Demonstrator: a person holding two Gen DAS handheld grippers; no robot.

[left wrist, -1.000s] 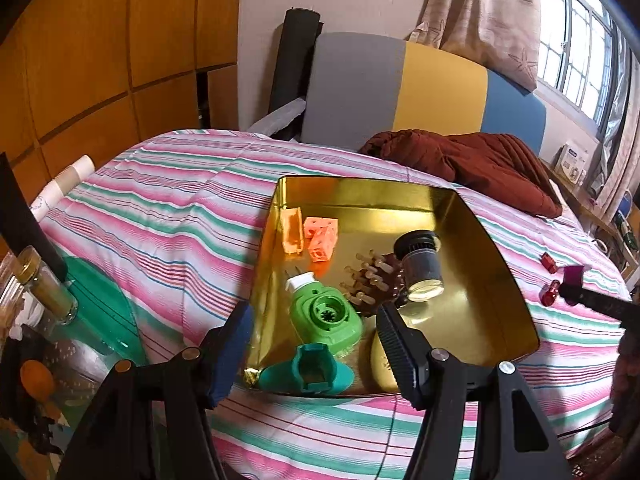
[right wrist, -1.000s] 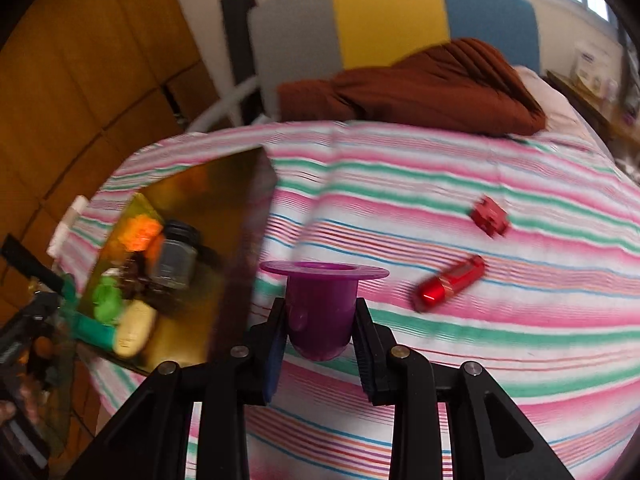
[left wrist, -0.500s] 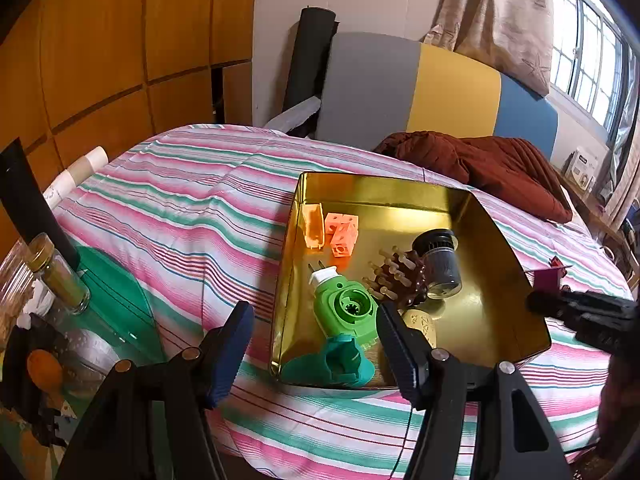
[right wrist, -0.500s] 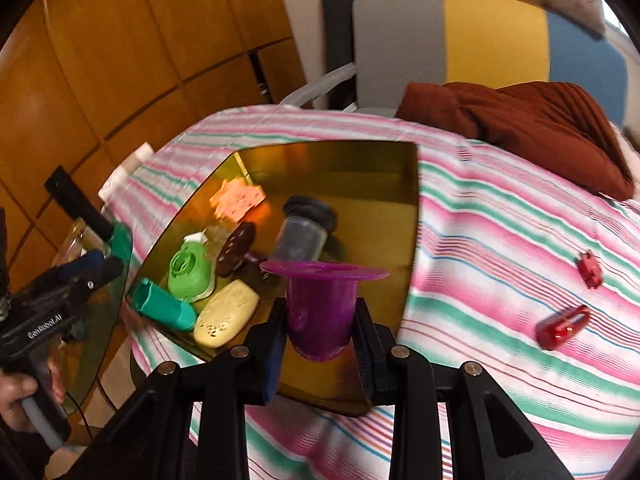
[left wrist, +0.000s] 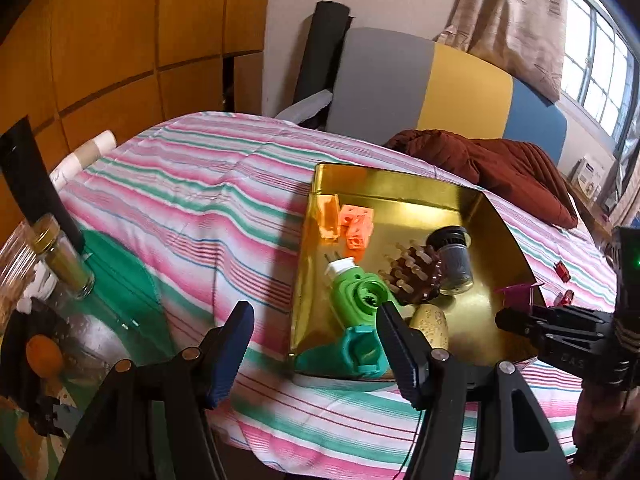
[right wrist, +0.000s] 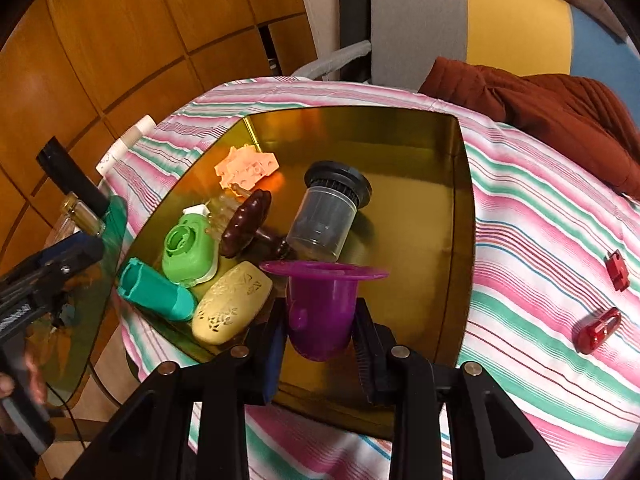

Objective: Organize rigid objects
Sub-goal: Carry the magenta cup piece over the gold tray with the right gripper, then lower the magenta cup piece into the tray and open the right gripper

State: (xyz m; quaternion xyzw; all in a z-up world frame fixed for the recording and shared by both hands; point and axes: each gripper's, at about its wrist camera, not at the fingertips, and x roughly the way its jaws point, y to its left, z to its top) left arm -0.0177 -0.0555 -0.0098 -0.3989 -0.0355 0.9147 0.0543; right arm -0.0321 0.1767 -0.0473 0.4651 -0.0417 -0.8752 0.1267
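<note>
- The purple cup [right wrist: 320, 312] is clamped upright between the jaws of the right gripper [right wrist: 320, 338], flanged rim uppermost, its long axis vertical, above the gold tray [right wrist: 432, 216].
- The left gripper [left wrist: 312, 346] is held wide, with nothing between its jaws.

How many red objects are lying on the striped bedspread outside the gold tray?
2. A small red block lies right of the gold tray; a red capsule-shaped piece lies nearer the camera, below it. Others may be hidden outside the view.
</note>
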